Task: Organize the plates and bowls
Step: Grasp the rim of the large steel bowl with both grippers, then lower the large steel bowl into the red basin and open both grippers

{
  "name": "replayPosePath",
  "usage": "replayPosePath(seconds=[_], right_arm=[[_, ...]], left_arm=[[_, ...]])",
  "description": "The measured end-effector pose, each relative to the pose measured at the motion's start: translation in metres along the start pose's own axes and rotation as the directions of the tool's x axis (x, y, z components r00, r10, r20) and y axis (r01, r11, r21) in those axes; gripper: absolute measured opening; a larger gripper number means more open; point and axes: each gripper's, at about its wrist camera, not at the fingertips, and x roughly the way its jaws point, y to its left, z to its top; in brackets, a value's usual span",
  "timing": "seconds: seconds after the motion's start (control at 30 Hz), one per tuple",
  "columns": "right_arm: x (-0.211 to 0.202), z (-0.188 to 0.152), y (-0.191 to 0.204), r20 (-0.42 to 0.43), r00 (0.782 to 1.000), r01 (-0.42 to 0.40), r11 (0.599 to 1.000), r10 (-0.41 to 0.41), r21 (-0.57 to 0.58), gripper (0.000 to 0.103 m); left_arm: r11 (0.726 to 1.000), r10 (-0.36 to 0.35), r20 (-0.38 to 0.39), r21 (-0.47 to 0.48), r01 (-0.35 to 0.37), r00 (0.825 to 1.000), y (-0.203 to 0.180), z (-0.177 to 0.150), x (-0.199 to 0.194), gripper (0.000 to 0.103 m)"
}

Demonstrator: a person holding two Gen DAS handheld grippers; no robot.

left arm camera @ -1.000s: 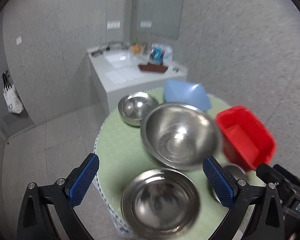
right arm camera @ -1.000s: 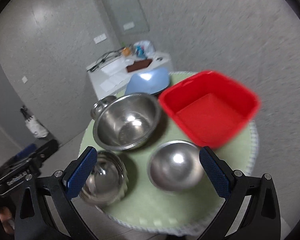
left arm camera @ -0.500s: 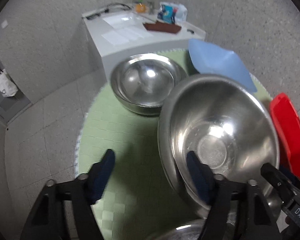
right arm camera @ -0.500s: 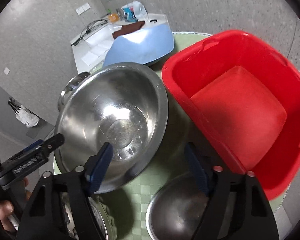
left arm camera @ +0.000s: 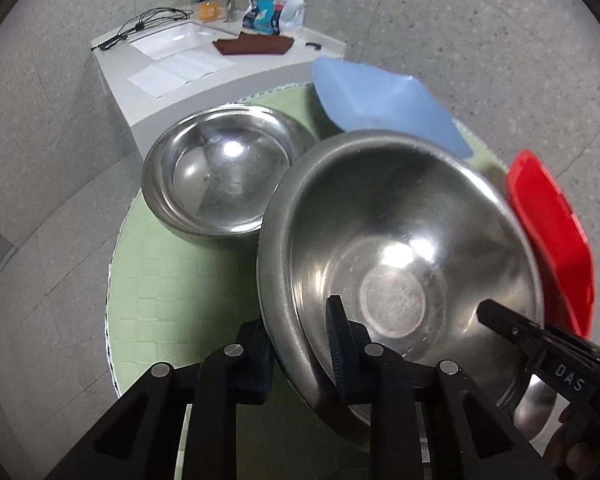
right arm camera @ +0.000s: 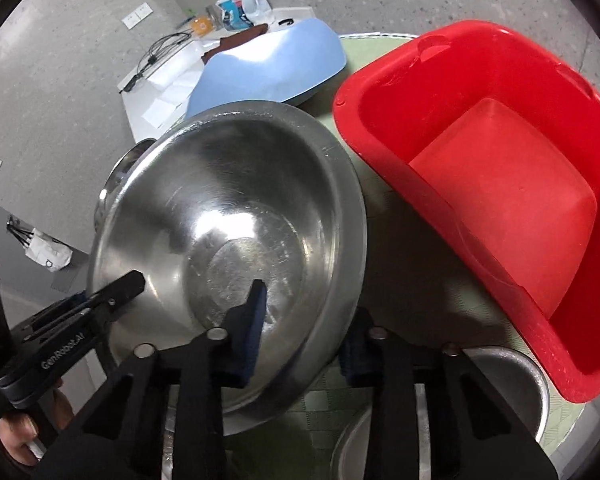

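Note:
A large steel bowl (left arm camera: 400, 248) sits in the middle of a round green table (left arm camera: 168, 280). My left gripper (left arm camera: 300, 344) is shut on its near left rim, one pad inside and one outside. My right gripper (right arm camera: 304, 324) is shut on the same large steel bowl (right arm camera: 236, 216) at its near right rim. A smaller steel bowl (left arm camera: 220, 176) stands behind on the left. A blue dish (left arm camera: 380, 100) lies at the back. A red square tub (right arm camera: 496, 184) stands to the right. Two more steel bowls (right arm camera: 512, 384) are partly hidden under the grippers.
A white counter (left arm camera: 204, 64) with a sink, cables, a brown cloth and packets stands beyond the table. The grey floor lies to the left. The table edge runs close on the left and near side.
Both grippers have moved forward and down to the large steel bowl and closed on its rim from opposite sides. They were open and farther back one second ago.

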Motion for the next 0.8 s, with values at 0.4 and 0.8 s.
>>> replayPosePath(seconds=[0.4, 0.8], right_arm=[[-0.082, 0.015, 0.007, 0.135, 0.989, -0.051, 0.997, 0.059, -0.066, 0.024], [-0.146, 0.067, -0.120, 0.203, 0.979, 0.013, 0.999, -0.004, -0.045, 0.025]], left_arm=[[0.999, -0.037, 0.222, 0.016, 0.035, 0.974, -0.035, -0.011, -0.095, 0.019], [0.989, -0.125, 0.173, 0.096, 0.110, 0.977, -0.168, -0.010, -0.062, 0.019]])
